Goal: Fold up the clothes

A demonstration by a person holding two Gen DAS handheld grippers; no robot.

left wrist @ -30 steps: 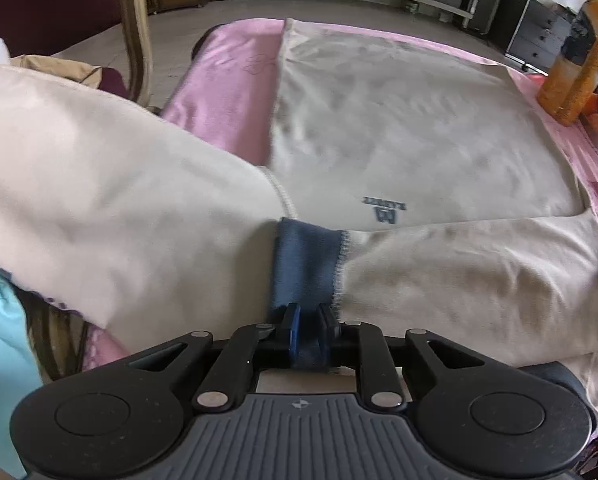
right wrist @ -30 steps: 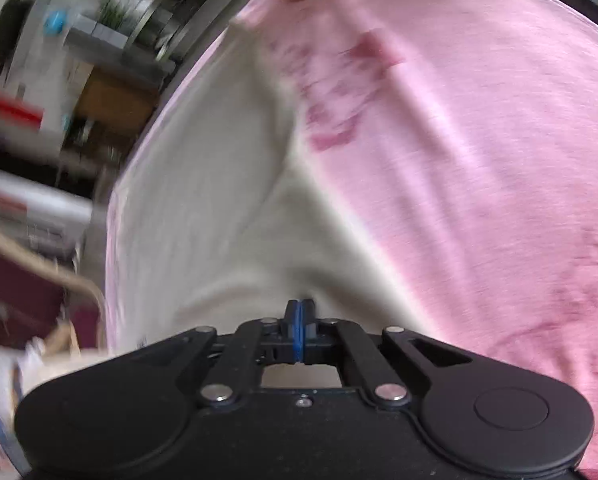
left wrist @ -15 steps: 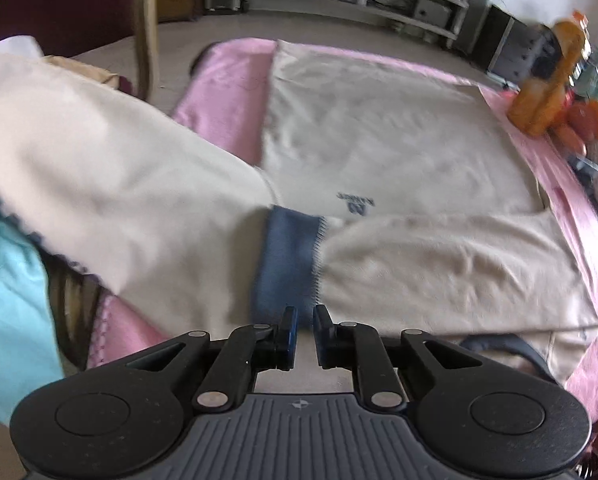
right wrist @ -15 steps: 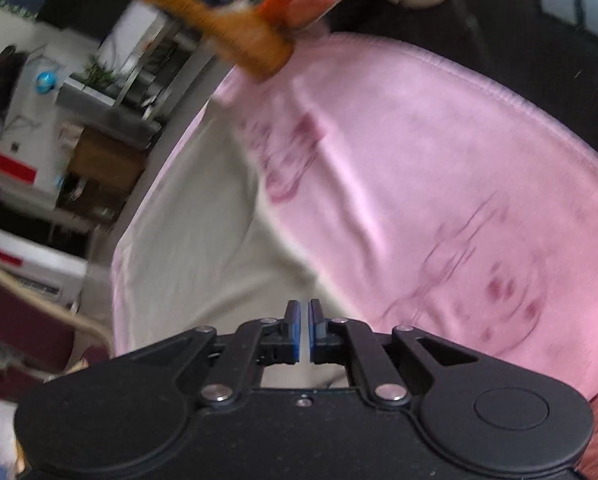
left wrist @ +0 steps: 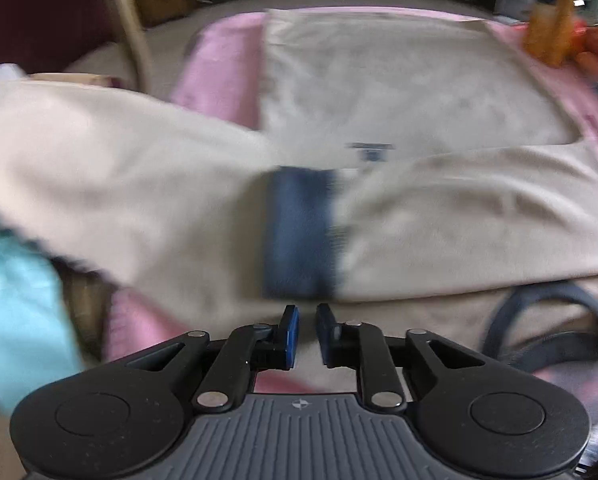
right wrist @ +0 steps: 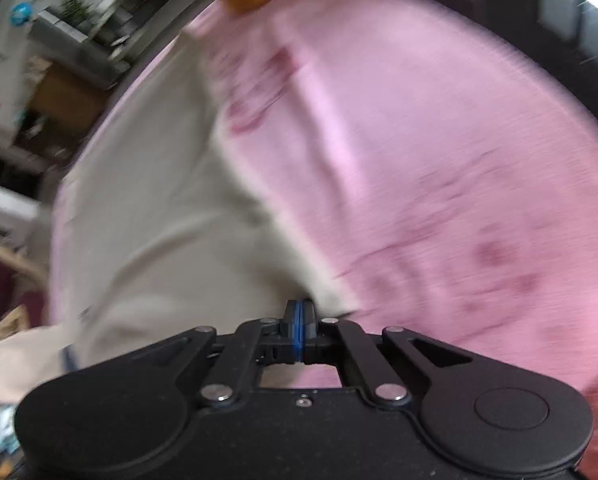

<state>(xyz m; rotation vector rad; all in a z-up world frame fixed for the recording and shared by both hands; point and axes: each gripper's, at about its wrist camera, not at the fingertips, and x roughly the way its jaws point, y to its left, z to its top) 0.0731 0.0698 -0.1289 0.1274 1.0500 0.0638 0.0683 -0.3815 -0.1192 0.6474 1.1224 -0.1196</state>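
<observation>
My left gripper (left wrist: 303, 320) has its jaws a narrow gap apart, with nothing between the blue pads (left wrist: 292, 330); it hangs just short of the navy cuff (left wrist: 299, 232) without touching it. That cuff ends a beige sleeve (left wrist: 111, 184) folded across the beige garment (left wrist: 399, 92) from the left, meeting the other sleeve (left wrist: 479, 216) folded in from the right. A small dark logo (left wrist: 371, 151) shows on the garment's body just past the cuff. The garment lies flat on a pink blanket (left wrist: 223, 64), filling most of it, its near hem toward me and its far edge close to the blanket's far edge. A dark strap (left wrist: 539, 320) loops by the near right corner, pale blue cloth (left wrist: 15, 312) hangs off the near left, and an orange bottle (left wrist: 551, 28) stands at the far right corner. The view is blurred.

My right gripper (right wrist: 300, 312) has its jaws pressed fully together, pads face to face. They sit right at the garment's edge (right wrist: 323, 292) where beige meets pink blanket (right wrist: 439, 160); whether any cloth is pinched, I cannot tell.
</observation>
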